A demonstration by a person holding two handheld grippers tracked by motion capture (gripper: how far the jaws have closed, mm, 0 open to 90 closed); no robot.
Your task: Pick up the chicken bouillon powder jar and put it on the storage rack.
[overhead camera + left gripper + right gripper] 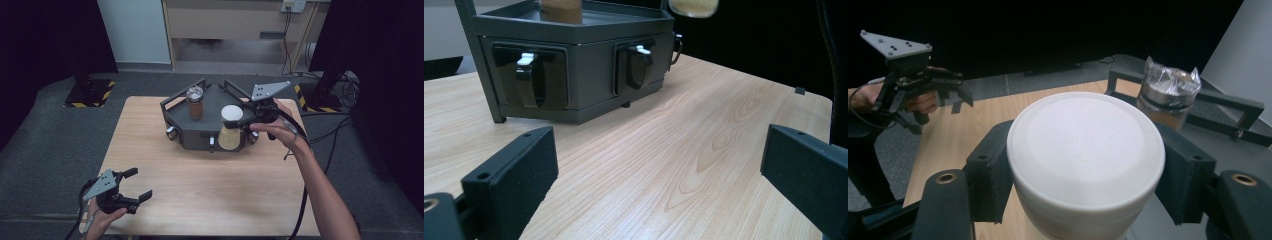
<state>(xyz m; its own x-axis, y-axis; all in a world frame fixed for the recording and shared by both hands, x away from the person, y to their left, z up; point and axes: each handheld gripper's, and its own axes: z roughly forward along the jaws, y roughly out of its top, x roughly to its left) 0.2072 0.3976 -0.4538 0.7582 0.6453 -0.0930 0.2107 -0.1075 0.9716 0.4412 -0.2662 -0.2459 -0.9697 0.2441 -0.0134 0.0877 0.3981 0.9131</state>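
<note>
Largest first: pale wooden worktop (210, 190), carrying a dark grey angular rack (200, 131) set toward its far edge. Rack front fitted with two recessed black handles with white tabs (530, 80), seen in the left gripper view.

On the rack deck, toward its left: a brown jar with a metal lid (195, 102), lid wrapped in clear film. At the rack's front right corner: a tan jar with a white lid (231, 127), apparently raised off the deck or being set there; contact with the deck could not be told.

Right claw (245, 119) was closed on the white-lidded jar, one jaw pad at each side just under the lid rim. Left claw (135, 185) was spread open and empty, hovering low over the near left corner of the worktop.

Recommended handling, as a judgement: kept upright, grip held level below the lid, moved clear of the rack's rails and the brown jar, released only once the base was fully supported.
</note>
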